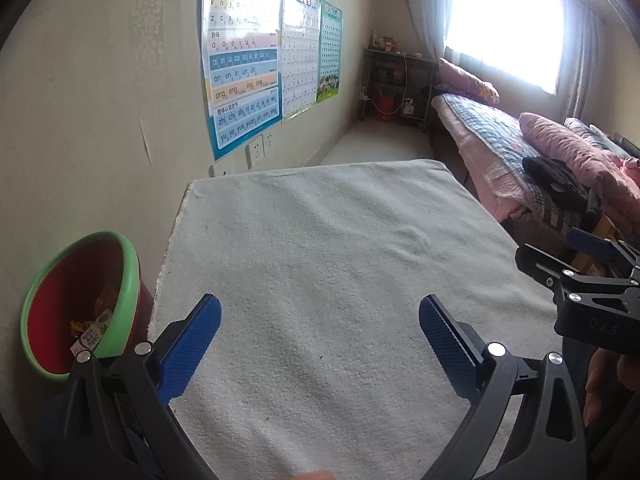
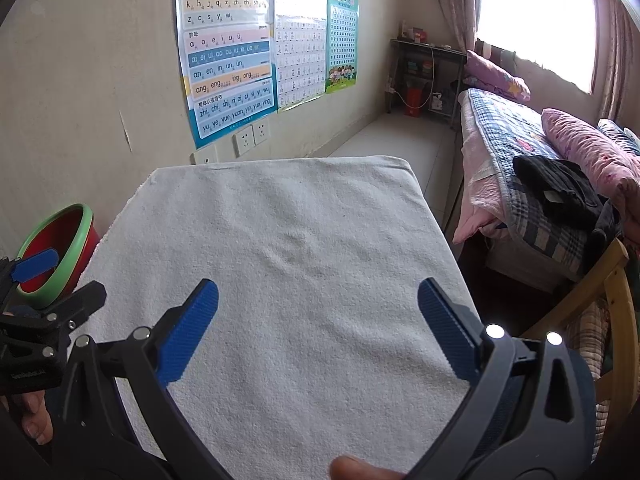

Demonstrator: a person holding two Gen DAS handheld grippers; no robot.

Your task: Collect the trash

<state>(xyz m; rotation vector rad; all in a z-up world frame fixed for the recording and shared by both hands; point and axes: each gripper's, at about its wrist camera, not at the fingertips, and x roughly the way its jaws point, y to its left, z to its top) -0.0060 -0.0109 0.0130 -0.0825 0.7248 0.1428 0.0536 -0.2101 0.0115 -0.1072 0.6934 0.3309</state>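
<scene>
A red bin with a green rim [image 1: 120, 280] stands on the floor left of the table, against the wall. Wrappers and scraps of trash [image 1: 94, 330] lie inside it. My left gripper [image 1: 320, 320] hovers open over the white cloth-covered table [image 1: 312, 232], nothing between its blue pads. My right gripper [image 2: 318, 304] is also open above the same cloth [image 2: 280, 220], holding nothing. The red bin [image 2: 86, 220] shows at the left in the right wrist view, partly behind the left gripper's blue fingertip [image 2: 36, 264]. The right gripper's body [image 1: 580, 280] appears at the right edge of the left wrist view.
Posters [image 1: 240, 60] and wall sockets [image 1: 256, 148] are on the wall behind the table. A bed [image 2: 540, 168] with pink pillows and dark clothes lies to the right, a wooden chair [image 2: 612, 280] beside it. A dark shelf [image 2: 424, 76] stands at the far wall under a bright window.
</scene>
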